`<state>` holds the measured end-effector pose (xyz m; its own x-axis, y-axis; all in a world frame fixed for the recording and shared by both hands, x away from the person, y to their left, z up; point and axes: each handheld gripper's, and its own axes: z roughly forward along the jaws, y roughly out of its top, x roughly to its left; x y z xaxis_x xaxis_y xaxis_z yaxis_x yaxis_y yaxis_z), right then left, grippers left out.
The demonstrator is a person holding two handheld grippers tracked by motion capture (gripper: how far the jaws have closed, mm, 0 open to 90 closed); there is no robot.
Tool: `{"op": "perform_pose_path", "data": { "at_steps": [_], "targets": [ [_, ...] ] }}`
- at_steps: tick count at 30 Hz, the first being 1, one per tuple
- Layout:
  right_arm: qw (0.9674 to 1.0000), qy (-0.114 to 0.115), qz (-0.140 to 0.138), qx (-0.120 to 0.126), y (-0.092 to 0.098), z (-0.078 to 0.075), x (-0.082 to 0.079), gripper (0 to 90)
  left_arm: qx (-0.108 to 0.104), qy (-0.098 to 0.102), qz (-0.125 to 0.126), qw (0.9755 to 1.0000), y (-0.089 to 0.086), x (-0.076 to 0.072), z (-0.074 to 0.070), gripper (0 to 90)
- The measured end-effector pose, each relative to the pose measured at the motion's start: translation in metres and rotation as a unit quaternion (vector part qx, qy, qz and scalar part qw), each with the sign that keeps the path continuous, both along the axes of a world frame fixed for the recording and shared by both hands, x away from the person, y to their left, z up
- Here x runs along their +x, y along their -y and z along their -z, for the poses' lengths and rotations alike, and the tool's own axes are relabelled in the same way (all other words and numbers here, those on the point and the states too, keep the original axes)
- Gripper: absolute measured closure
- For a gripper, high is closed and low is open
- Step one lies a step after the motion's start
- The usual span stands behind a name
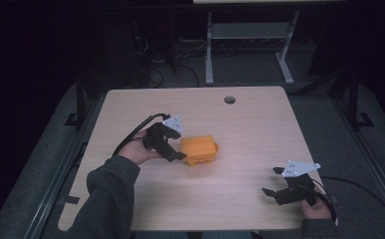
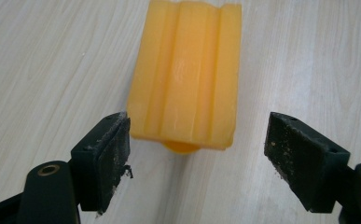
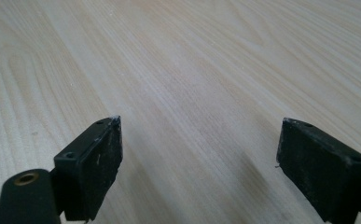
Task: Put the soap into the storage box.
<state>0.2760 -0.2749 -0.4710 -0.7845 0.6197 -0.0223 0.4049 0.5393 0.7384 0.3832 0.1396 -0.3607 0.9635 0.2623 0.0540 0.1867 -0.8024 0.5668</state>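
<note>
Left tongs (image 2: pixel 197 135) apart, straddling near end of orange block (image 2: pixel 187 70) on tabletop (image 2: pixel 38 60); right tongs (image 3: pixel 199 154) apart, well clear.

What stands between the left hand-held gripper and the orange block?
Nothing visible. The left hand-held gripper is open, and the orange block lies just ahead of its jaws on the bare table.

Ribbed orange block (image 2: pixel 186 79) on pale wood-grain table (image 1: pixel 259 129) (black jaws, grey plates on each hand-held gripper)
</note>
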Motion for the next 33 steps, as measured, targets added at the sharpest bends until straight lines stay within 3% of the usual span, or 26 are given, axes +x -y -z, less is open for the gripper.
{"op": "perform_pose_path", "data": {
  "at_steps": [2,5,11,15,21,33],
  "targets": [
    [1.0,0.001,0.001,0.001,-0.001,0.0,0.0,13.7,-0.003,-0.006,-0.004,1.0,-0.005,-0.003,0.002,21.6],
    [1.0,0.001,0.004,0.002,-0.001,-0.001,0.0,13.7,0.003,-0.002,-0.001,1.0,-0.008,-0.004,0.002,21.8],
    [1.0,0.003,0.007,0.001,-0.001,0.0,0.0,13.7,-0.005,-0.001,-0.012,0.9999,-0.016,-0.009,0.005,22.0],
    [1.0,0.004,0.009,-0.001,0.0,0.0,0.0,13.7,0.009,0.003,-0.009,0.9999,-0.02,-0.012,0.004,21.9],
    [0.9998,0.006,0.016,-0.002,0.0,-0.001,-0.001,13.7,-0.012,0.011,-0.017,0.9997,-0.025,-0.02,0.001,21.9],
    [0.9996,0.007,0.026,-0.004,0.001,-0.001,-0.001,13.7,-0.014,0.008,-0.022,0.9996,-0.038,-0.032,0.01,23.0]
  ]
}}
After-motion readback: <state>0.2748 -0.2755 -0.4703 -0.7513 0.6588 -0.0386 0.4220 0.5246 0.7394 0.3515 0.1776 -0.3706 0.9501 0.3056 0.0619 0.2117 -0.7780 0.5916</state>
